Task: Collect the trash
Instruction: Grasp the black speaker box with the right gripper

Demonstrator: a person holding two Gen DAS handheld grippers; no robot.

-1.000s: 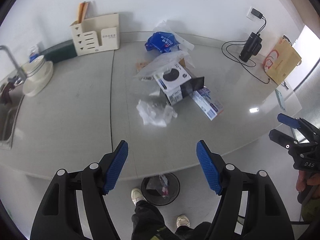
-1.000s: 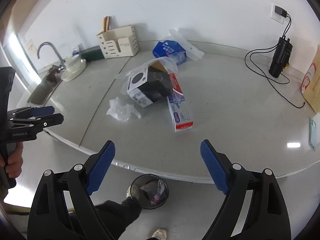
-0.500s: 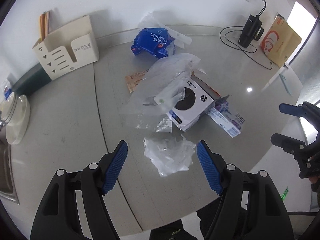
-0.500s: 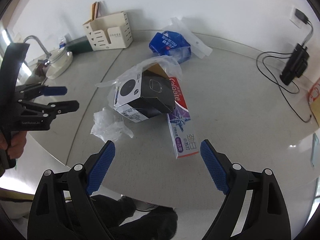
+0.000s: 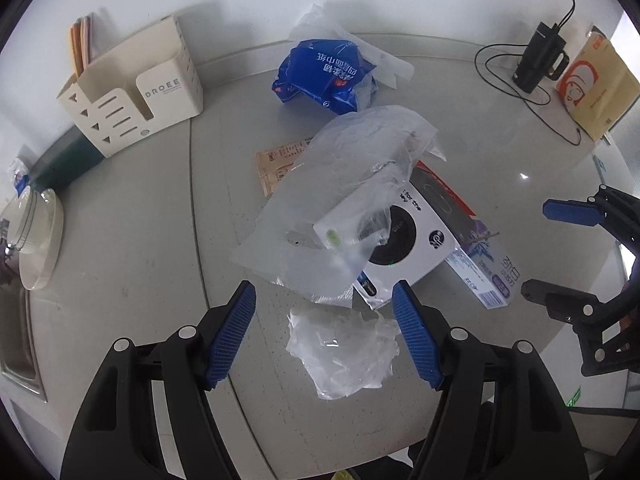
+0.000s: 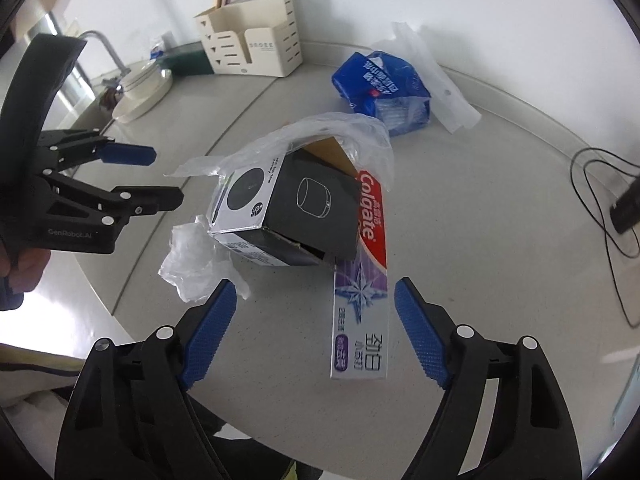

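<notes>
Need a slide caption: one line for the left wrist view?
Open left gripper poised over crumpled clear plastic on the countertop, speaker box and toothpaste box beyond.

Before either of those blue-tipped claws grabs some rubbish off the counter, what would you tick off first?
1. Left gripper jaws open: ok.
2. Crumpled clear plastic lined up between the left jaws: ok.
3. Left jaws low enough to pinch it: cannot tell.
4. Right gripper jaws open and holding nothing: ok.
5. Toothpaste box free to lift: not ok, its far end lies under the speaker box.
6. Bin in view for the drop: not ok, neither view shows one.
</notes>
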